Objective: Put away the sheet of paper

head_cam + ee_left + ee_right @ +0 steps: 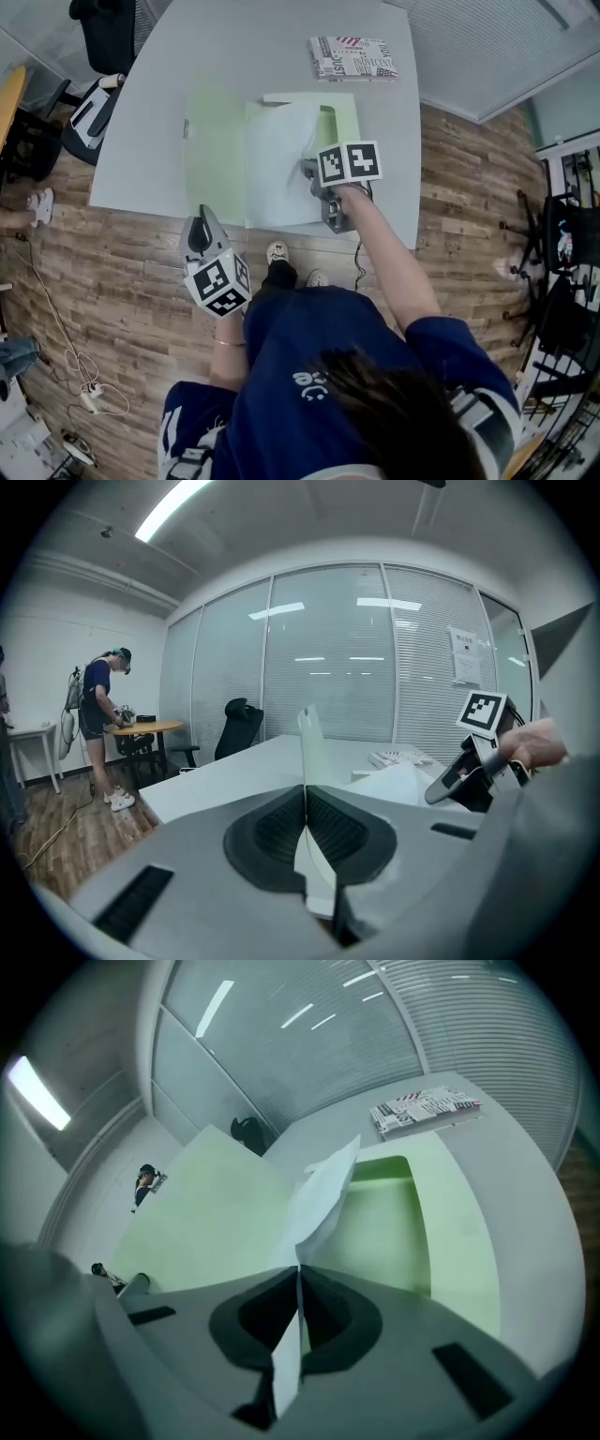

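Note:
An open pale green folder point(214, 155) lies on the grey table point(150, 141). My left gripper point(200, 223) is at the table's front edge, shut on the edge of the folder's cover point(311, 738), which stands up thin between the pads. My right gripper point(307, 169) is shut on a white sheet of paper point(277, 173) and holds it over the folder's right half. In the right gripper view the sheet point(323, 1199) bends upward from the gripper point(298, 1269), between the raised cover point(216, 1213) and the lower leaf point(375, 1232).
A printed magazine point(352, 58) lies at the table's far right corner. A black office chair point(108, 33) stands behind the far left corner. A person point(97, 714) stands at a round table point(141, 727) across the room. Cables point(66, 347) lie on the wood floor.

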Motion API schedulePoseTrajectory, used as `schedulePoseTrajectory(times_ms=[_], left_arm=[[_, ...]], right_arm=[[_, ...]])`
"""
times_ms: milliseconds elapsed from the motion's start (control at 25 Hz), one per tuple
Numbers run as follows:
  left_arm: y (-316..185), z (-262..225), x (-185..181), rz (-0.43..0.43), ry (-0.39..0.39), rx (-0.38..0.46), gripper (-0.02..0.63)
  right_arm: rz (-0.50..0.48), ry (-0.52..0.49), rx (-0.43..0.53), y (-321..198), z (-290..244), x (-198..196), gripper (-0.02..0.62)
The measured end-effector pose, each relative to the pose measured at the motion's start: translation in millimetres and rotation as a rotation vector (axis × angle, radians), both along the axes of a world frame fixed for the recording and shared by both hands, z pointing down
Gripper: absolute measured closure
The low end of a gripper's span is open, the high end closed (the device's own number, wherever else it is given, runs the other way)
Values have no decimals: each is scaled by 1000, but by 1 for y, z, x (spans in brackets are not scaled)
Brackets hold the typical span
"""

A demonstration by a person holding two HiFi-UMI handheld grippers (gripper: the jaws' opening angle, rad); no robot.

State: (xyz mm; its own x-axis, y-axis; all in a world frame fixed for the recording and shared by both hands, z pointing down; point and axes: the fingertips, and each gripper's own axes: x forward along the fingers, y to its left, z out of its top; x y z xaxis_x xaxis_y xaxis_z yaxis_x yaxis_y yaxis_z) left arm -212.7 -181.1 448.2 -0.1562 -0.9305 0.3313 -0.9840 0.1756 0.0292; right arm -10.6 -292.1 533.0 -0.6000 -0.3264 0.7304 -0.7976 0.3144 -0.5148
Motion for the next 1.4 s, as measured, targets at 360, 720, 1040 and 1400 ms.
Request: schedulePoseTrajectory(times_ms=[360,720,1040,1400], left_arm=[[-1,-1,-1,8,11,-2,598],[0,-1,-3,16,8,-9,598],[-1,0,-2,38,-6,-14,598],[-1,0,-1,58,-14,-20,598]], right_arm=[[99,-11,-159,-7,33,15,586],[275,-108,-143,-38,28,33,586],[168,-47,34,-53,27,25,586],[199,-39,162,-63,31,26,586]])
